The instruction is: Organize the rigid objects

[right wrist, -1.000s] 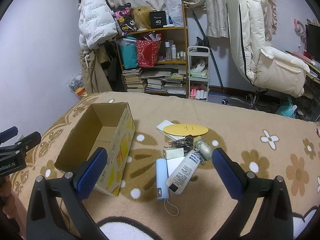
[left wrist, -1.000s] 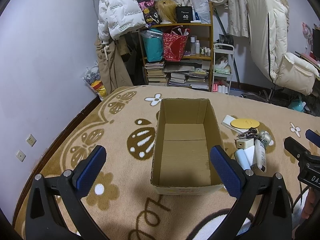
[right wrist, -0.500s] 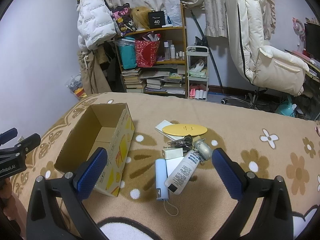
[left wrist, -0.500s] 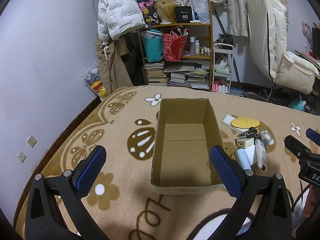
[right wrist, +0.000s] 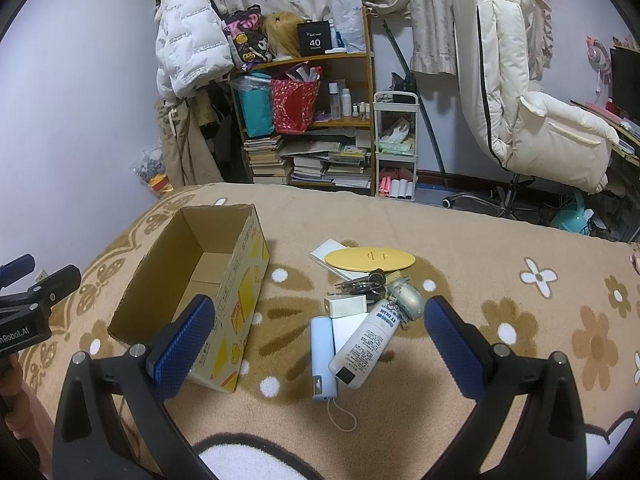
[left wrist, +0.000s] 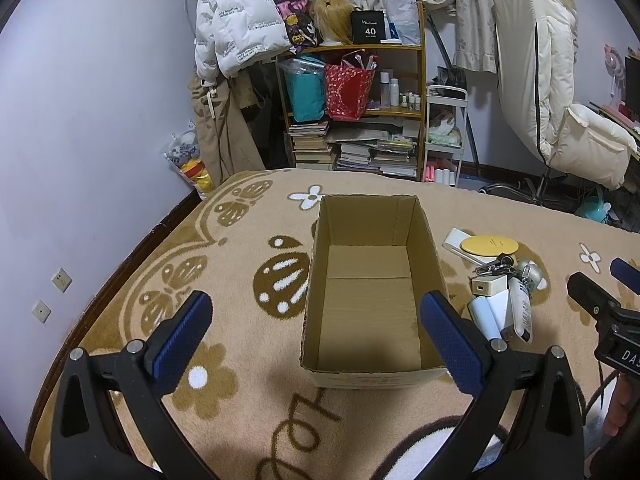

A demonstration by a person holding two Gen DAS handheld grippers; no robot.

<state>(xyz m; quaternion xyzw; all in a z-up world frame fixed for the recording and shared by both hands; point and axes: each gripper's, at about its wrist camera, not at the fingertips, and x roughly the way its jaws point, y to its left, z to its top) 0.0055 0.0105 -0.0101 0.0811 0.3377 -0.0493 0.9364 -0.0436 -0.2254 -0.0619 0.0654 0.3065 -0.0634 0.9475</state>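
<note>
Both grippers (left wrist: 316, 340) (right wrist: 318, 344) level, jaws wide.

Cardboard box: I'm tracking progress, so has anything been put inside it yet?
No. The left wrist view shows the cardboard box holding nothing but its bare floor.

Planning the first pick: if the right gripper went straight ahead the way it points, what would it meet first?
Probably the white squeeze bottle, lying tilted across the pile on the brown patterned rug, with the pale blue cylinder just left of it. The right gripper is open and empty; depth is uncertain.
</note>
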